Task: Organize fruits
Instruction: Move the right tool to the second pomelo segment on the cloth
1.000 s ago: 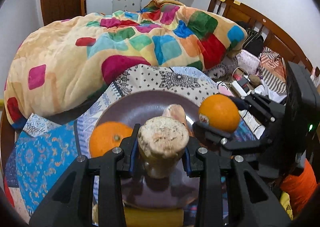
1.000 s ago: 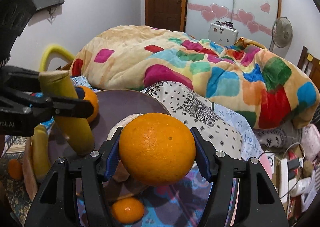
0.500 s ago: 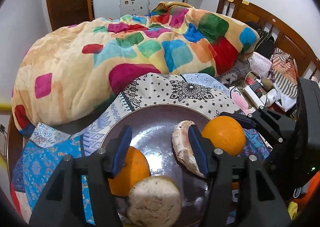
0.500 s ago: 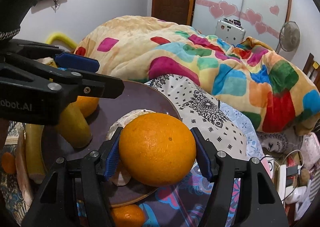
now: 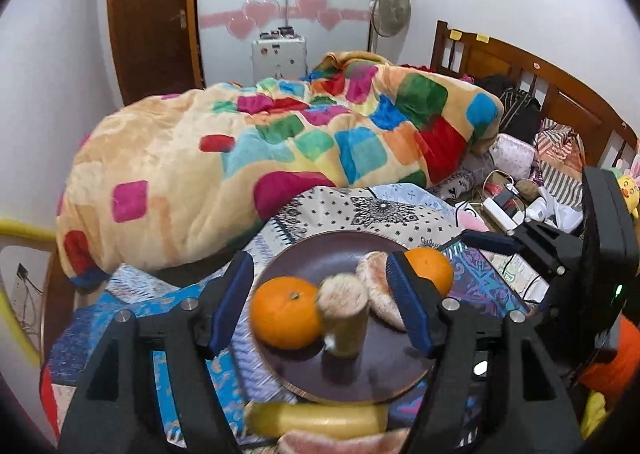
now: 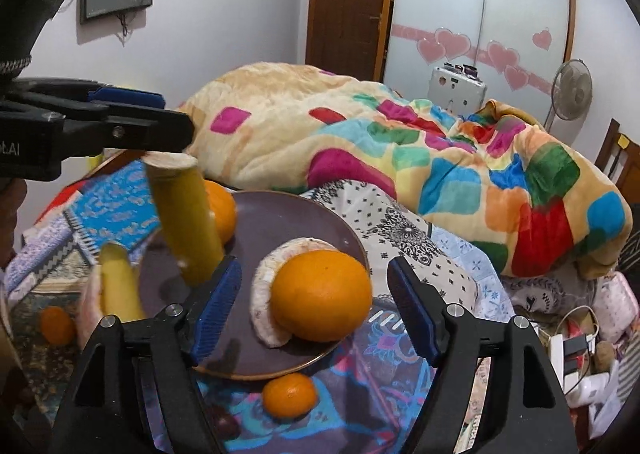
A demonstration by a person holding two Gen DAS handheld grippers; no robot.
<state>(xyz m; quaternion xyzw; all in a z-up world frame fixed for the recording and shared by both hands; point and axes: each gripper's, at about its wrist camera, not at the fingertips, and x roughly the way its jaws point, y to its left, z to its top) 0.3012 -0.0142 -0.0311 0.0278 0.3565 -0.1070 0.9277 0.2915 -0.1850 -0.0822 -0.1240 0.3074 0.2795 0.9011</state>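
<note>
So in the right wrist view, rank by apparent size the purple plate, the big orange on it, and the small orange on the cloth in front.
1. Round purple plate
2. Big orange
3. Small orange, though it sits nearest the camera.

Patchwork blanket (image 5: 280, 150) heaped on bed, standing fan (image 5: 390, 10), brown door (image 6: 346, 2), wooden headboard (image 5: 520, 66)

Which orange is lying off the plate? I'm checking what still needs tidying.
The small orange on the patterned cloth just in front of the plate's near rim. The two bigger oranges sit on the plate.
</note>
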